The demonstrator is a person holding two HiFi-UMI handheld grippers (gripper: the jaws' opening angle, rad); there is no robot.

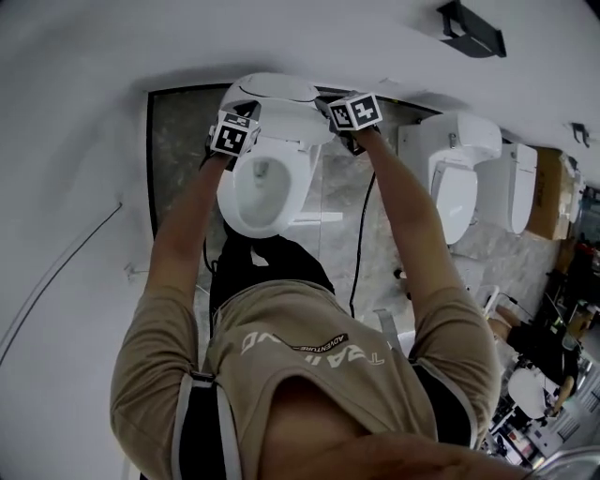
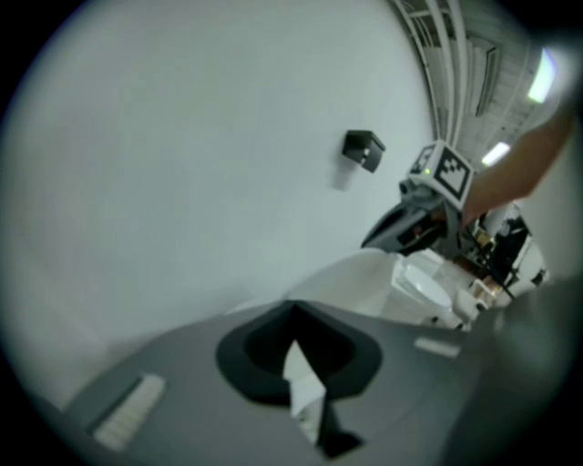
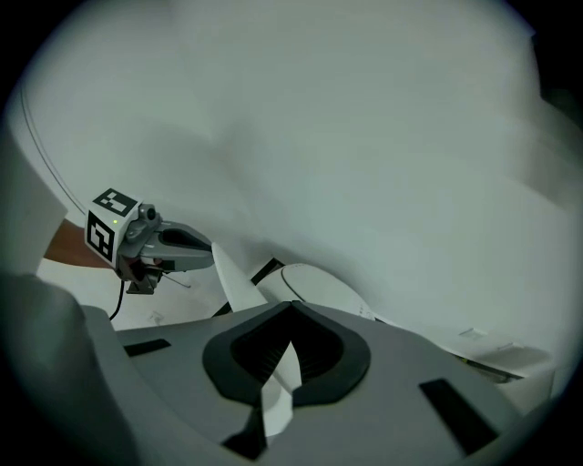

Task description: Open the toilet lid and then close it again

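Observation:
The white toilet (image 1: 253, 211) stands below me with its bowl showing. Its lid (image 1: 281, 112) hangs tilted over the back of the seat, between my two grippers. My left gripper (image 1: 249, 131) grips the lid's left edge and my right gripper (image 1: 330, 118) its right edge. In the left gripper view a thin white strip of lid (image 2: 305, 396) sits pinched in the left gripper (image 2: 296, 359). The right gripper view shows the lid edge (image 3: 237, 278) running into the shut right gripper (image 3: 282, 350), with the left gripper (image 3: 173, 246) beyond.
Two more white toilets (image 1: 459, 178) (image 1: 520, 187) stand along the wall at the right, with a cardboard box (image 1: 548, 192) past them. A black cable (image 1: 361, 234) trails down beside the toilet. A black fitting (image 1: 473, 28) is mounted on the white wall.

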